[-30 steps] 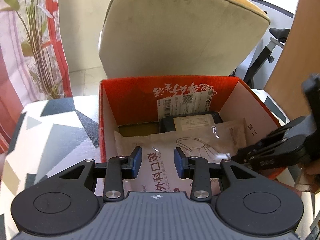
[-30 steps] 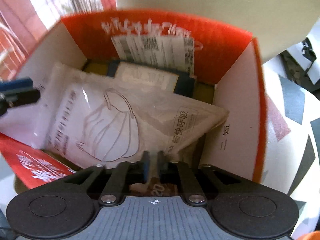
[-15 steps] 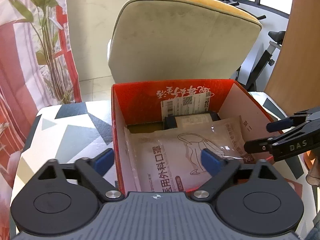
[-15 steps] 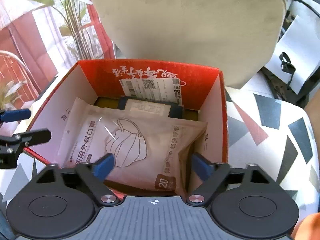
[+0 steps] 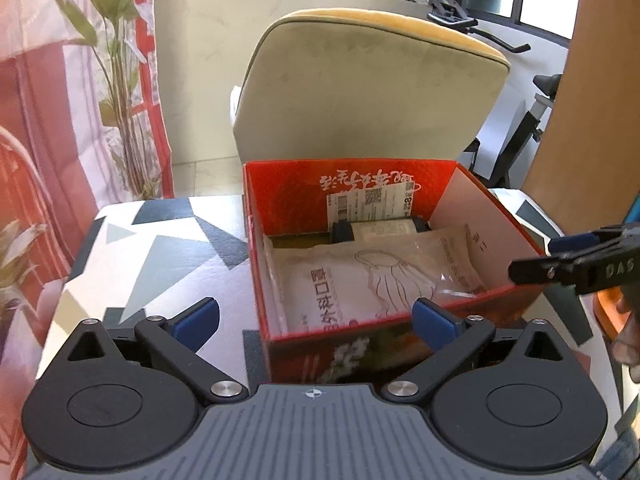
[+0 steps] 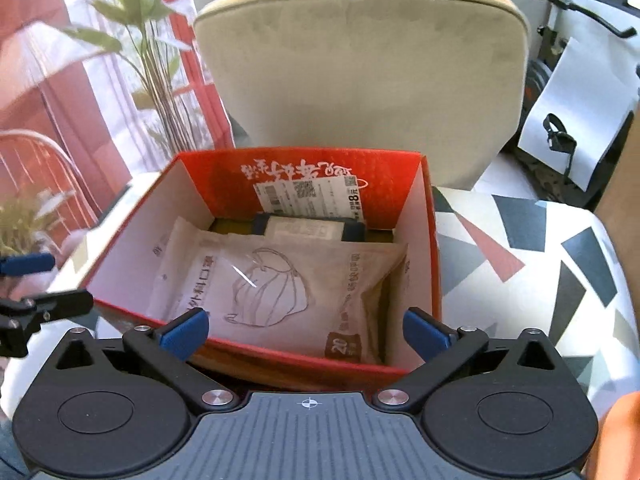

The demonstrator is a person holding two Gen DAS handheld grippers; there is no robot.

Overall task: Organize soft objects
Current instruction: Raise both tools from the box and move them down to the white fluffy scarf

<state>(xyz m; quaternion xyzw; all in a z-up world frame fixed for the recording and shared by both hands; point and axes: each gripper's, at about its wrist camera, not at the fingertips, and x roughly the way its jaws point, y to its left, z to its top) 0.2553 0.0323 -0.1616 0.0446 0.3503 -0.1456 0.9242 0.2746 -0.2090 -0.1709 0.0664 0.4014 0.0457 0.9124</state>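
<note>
A red cardboard box (image 5: 256, 264) (image 6: 304, 176) stands open on the patterned table. Inside lies a flat pack of face masks (image 5: 360, 280) (image 6: 272, 284), on top of a dark blue pack (image 5: 380, 230) (image 6: 308, 228) at the back wall. My left gripper (image 5: 316, 316) hovers before the box's near left corner, its jaws opening wide, gripping nothing. My right gripper (image 6: 306, 328) hangs above the near rim, jaws also opening, pads touching nothing. Each gripper shows at the other view's edge: the right gripper (image 5: 540, 258), the left gripper (image 6: 44, 284).
A beige chair back (image 5: 360, 92) (image 6: 360, 72) stands right behind the box. The table (image 5: 160, 256) (image 6: 520, 264) has a geometric cloth. A plant (image 5: 120, 80) and red-white curtain are at the left, a wooden panel (image 5: 592, 80) at the right.
Both grippers went from nearly shut on the mask pack to wide open and drew back and up out of the box. The pack stays lying in the box.
</note>
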